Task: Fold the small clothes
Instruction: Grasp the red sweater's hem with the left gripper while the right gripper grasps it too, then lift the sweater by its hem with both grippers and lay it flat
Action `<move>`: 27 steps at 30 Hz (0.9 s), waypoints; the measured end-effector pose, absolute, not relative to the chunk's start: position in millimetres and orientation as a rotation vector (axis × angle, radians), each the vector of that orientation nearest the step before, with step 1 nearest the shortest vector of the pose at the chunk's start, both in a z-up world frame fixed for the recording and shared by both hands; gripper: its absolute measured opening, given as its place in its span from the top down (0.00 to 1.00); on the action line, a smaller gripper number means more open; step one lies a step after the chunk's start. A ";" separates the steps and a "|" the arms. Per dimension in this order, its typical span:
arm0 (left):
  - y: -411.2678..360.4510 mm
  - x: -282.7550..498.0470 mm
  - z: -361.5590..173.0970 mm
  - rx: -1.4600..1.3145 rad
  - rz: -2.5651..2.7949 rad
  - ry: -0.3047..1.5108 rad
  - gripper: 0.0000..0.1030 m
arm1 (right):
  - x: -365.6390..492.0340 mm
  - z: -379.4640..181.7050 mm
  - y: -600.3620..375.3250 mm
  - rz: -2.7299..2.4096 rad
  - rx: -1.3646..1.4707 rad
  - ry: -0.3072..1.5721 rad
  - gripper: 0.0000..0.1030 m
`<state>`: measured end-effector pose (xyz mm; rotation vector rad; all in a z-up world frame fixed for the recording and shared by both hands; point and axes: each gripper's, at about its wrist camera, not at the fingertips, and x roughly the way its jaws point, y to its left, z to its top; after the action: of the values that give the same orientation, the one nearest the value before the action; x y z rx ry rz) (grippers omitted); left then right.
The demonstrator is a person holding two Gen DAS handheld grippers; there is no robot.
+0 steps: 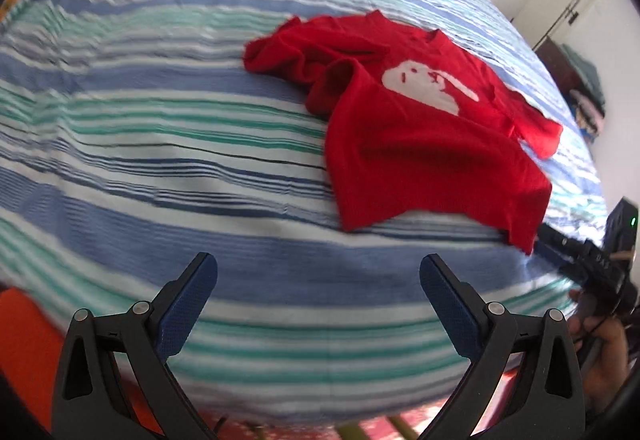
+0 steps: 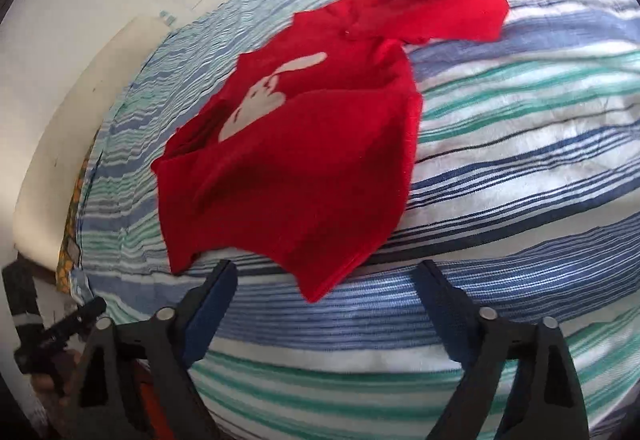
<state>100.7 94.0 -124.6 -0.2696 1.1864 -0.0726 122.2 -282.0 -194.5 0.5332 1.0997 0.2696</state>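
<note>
Right claw (image 2: 326, 272) agape, red sweater (image 2: 296, 144) seemingly just ahead

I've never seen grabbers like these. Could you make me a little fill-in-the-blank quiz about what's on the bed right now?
1. The small knitted sweater with a white animal shape is coloured ____.
2. It lies on a bedsheet patterned with blue, green and white ____.
3. The left gripper and the right gripper both have their jaws ____.
4. Neither gripper is ____ the sweater.

Missing words: red; stripes; open; holding
</note>
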 end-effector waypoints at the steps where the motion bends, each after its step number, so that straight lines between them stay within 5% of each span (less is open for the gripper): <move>1: 96.3 109.4 -133.0 -0.313 -0.089 1.198 0.03 | 125.7 -199.8 -283.6 0.262 0.574 1.110 0.22; 4: 94.0 130.6 -154.2 -0.402 -0.149 1.208 0.05 | 130.3 -204.6 -283.7 0.280 0.605 1.119 0.23; 10: 82.2 157.8 -191.0 -0.430 -0.085 1.257 0.42 | 140.5 -217.1 -290.8 0.312 0.640 1.133 0.31; 13: 71.5 162.6 -187.5 -0.439 -0.114 1.244 0.96 | 150.2 -225.3 -289.4 0.342 0.653 1.146 0.42; 14: 69.3 162.4 -183.7 -0.450 -0.119 1.250 0.97 | 153.6 -227.2 -288.3 0.364 0.658 1.149 0.60; 15: 69.7 160.3 -177.7 -0.453 -0.115 1.243 0.97 | 156.9 -229.5 -287.2 0.378 0.661 1.165 0.93; 22: 102.1 98.9 -108.3 -0.521 -0.281 1.176 0.97 | 127.8 -172.9 -317.2 0.526 0.706 1.164 0.96; 27: 105.4 50.5 -117.4 -0.445 -0.297 1.312 0.97 | 84.3 -150.6 -335.2 0.616 0.686 1.247 0.96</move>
<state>50.5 105.4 -117.4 -0.4446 1.3123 -0.2974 84.3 -335.2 -150.6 0.6862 1.2474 0.6161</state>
